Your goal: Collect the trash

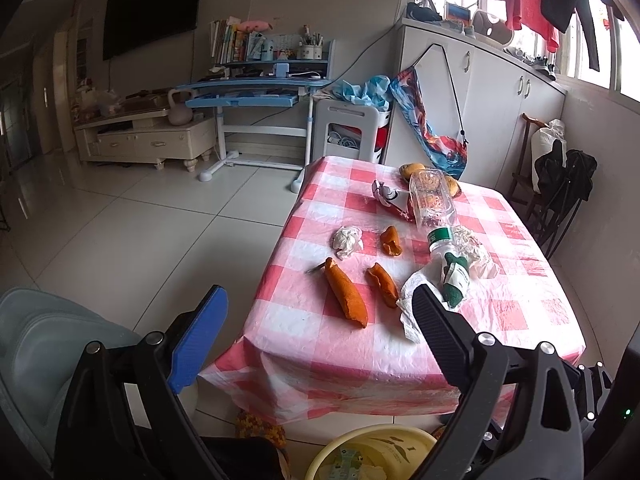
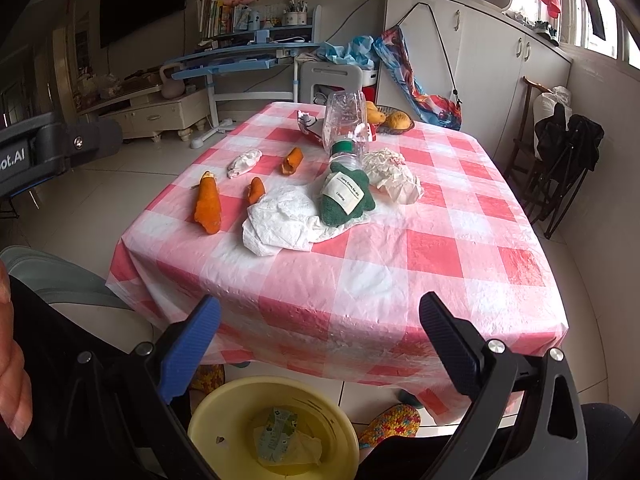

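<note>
Pink-and-white checked tablecloth (image 1: 400, 360) over a table at centre right of the left wrist view, pale tiled floor (image 1: 120, 220) across the left half, blue desk (image 1: 256, 88) at upper centre. Scattered on the cloth: long orange peel (image 1: 346, 294) at centre, shorter peel (image 1: 382, 284) just right of it, third peel (image 1: 390, 242) above, crumpled tissue (image 1: 347, 240) to that one's left. Clear plastic bottle (image 1: 434, 204) lying on its side at upper right of the cloth, green label near its neck; green cloth item (image 1: 454, 280) with a white tag below it, resting on a large white paper (image 1: 412, 308). Left gripper (image 1: 320, 312) at the bottom of the frame, fingers spread wide, pinching nothing, black fingertip overlapping the white paper's edge in view. Yellow basin (image 1: 360, 452) at bottom centre, partly cut off. Same table fills the middle of the right wrist view: tablecloth (image 2: 400, 260), long peel (image 2: 208, 204) at centre left, shorter peel (image 2: 256, 190) beside it, third peel (image 2: 292, 161) higher up, tissue (image 2: 245, 162) upper left of centre, bottle (image 2: 348, 124) at upper centre, green cloth item (image 2: 344, 198) on the white paper (image 2: 280, 226). Right gripper (image 2: 320, 320) low in frame, fingers wide apart and empty, above the yellow basin (image 2: 208, 420), some crumpled packaging (image 2: 280, 440) lying inside. Part of a hand (image 2: 12, 360) at the left edge.
</note>
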Available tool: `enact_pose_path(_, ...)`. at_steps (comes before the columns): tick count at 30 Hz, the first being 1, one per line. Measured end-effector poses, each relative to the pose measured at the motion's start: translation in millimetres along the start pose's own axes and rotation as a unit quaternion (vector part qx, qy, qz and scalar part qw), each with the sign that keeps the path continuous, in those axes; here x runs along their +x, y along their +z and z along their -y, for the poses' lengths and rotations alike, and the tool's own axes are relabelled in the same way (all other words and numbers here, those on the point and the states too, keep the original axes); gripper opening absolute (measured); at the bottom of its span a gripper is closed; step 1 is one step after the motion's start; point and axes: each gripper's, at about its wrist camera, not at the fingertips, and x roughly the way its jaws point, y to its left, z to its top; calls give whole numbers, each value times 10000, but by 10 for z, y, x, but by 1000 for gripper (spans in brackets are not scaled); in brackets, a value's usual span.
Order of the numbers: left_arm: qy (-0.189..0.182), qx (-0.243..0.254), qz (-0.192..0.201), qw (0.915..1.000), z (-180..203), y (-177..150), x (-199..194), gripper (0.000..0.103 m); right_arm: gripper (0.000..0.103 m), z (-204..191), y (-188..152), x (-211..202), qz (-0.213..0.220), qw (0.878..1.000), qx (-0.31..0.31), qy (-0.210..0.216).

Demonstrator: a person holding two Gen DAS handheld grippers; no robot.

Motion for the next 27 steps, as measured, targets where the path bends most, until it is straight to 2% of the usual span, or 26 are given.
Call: enact_pose_path(27,-3,29,0,10000,15,-6,-1,90,95,26,17,-16,8,10000,9,-9)
